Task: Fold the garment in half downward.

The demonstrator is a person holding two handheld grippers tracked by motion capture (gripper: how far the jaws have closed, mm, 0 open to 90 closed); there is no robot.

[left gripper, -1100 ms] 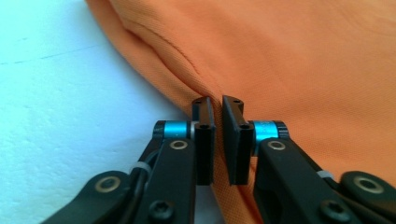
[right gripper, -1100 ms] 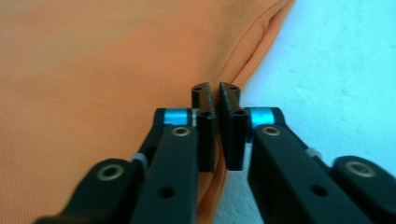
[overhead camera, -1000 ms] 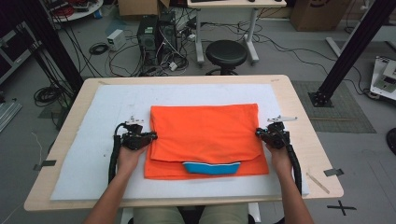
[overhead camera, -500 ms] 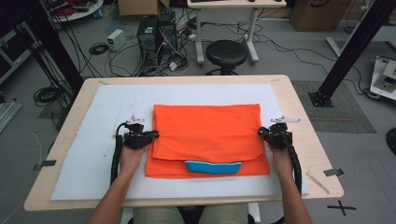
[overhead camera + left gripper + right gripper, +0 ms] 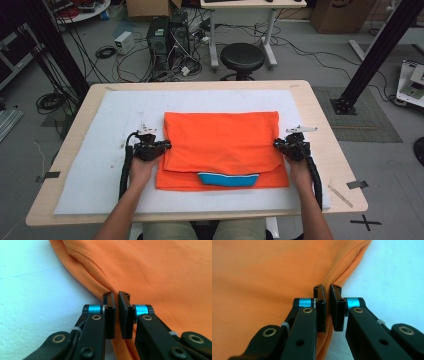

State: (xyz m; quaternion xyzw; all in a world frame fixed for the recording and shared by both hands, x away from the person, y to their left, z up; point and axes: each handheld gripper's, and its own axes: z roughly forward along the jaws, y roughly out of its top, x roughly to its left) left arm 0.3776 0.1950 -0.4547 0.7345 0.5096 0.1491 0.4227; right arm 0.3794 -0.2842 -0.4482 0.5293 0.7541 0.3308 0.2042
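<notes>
High view first: an orange shirt [image 5: 222, 142] lies folded on the white foam mat [image 5: 100, 165] that covers the wooden desk [image 5: 335, 150], with its blue collar [image 5: 227, 179] showing at 6 o'clock of the cloth. At 9 o'clock of the shirt the left tool [image 5: 162, 146] sits on the edge of the upper layer; at 3 o'clock the right tool [image 5: 276, 144] sits on the opposite edge. Left gripper view shows the left tool [image 5: 116, 295] with its jaws narrowed to a slit, pinching the shirt's folded edge [image 5: 100, 282], white mat off at 9 o'clock. Right gripper view shows the right tool [image 5: 326, 288] just as narrow, pinched on the seamed edge [image 5: 342, 270], mat at 3 o'clock. Both have just been closing on the fabric.
</notes>
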